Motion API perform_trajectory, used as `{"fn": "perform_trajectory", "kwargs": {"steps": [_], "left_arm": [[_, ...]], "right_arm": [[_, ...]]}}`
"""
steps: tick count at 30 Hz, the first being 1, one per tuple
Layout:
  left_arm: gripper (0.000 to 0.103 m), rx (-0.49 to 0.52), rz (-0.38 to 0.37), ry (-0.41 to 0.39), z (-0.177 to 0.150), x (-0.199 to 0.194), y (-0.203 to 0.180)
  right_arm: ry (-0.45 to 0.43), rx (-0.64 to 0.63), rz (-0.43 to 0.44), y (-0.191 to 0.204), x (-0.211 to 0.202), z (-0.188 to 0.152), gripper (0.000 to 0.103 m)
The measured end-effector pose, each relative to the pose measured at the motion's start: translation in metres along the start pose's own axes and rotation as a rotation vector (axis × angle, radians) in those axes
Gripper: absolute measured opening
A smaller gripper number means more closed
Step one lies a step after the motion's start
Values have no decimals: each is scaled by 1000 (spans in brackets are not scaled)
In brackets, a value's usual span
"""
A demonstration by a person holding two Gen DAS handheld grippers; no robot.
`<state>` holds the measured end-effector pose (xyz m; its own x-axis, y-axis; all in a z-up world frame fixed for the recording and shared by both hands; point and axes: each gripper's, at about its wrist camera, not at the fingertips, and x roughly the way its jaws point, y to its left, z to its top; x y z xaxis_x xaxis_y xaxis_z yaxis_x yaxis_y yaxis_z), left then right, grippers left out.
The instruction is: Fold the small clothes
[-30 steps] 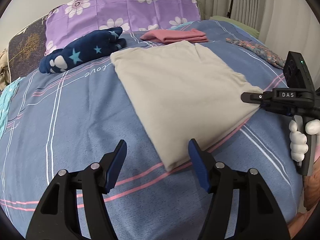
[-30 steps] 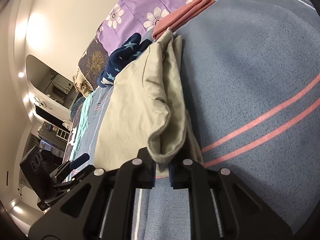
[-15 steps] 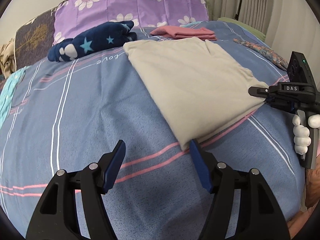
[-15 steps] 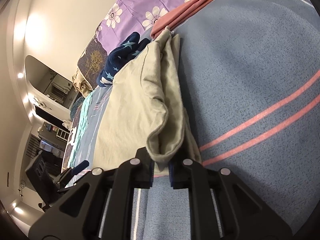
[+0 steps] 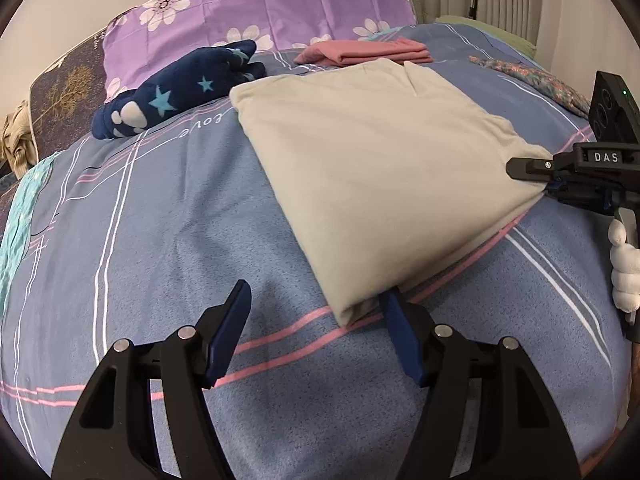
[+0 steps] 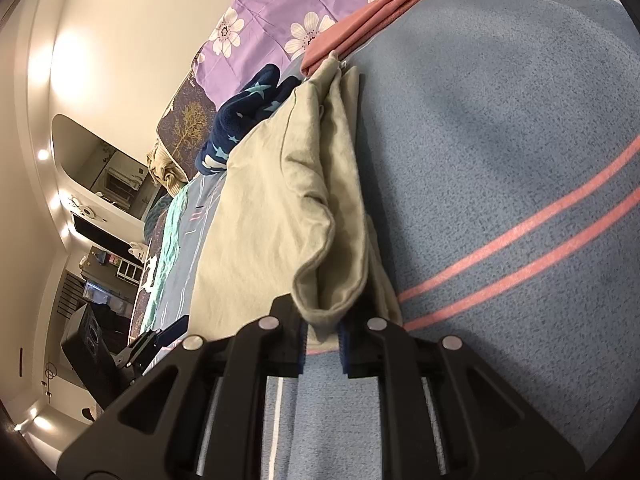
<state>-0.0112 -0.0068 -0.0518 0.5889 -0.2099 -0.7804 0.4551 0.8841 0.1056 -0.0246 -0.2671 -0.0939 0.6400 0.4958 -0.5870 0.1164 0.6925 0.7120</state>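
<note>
A star-print plush and folded pink clothes lie beyond the beige garment. Its long axis runs diagonally toward the pillows. The right gripper is opening around one corner; the left gripper gapes wide, empty.

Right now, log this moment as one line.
step: folding shirt | left hand-held gripper: open at near corner | right hand-held gripper: jaws opening, shirt corner between | surface: bed

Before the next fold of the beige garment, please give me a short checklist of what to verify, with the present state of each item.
1. Beige garment lies flat on the bed: ok.
2. Right gripper has the garment's corner between its jaws, which are opening: ok.
3. Left gripper stands open at the near corner: ok.
4. Left gripper grips that corner: not ok.
5. Pink folded clothes lie apart from the garment: cannot tell.
</note>
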Motion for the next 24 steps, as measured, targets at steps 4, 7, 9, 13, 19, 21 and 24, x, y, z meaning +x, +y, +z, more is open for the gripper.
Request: {"fn": "perform_trajectory", "kwargs": {"steps": [4, 7, 9, 13, 19, 21, 24], "left_arm": [[67, -7, -20, -2, 2, 0, -2], [67, -12, 8, 4, 4, 6, -4], [68, -33, 24, -1, 4, 6, 0], [68, -83, 27, -4, -3, -1, 17], [50, -85, -13, 3, -12, -4, 17], [27, -71, -54, 12, -12, -8, 14], [6, -82, -151, 11, -11, -22, 13]], "right_arm": [[3, -25, -3, 10, 3, 3, 33], [-14, -43, -53, 16, 3, 5, 20], [-55, -27, -63, 12, -5, 5, 7], [-51, 4, -62, 5, -16, 1, 6], [-30, 46, -59, -10, -24, -7, 8], [-41, 59, -70, -10, -31, -6, 12], [-107, -5, -155, 6, -47, -2, 19]]}}
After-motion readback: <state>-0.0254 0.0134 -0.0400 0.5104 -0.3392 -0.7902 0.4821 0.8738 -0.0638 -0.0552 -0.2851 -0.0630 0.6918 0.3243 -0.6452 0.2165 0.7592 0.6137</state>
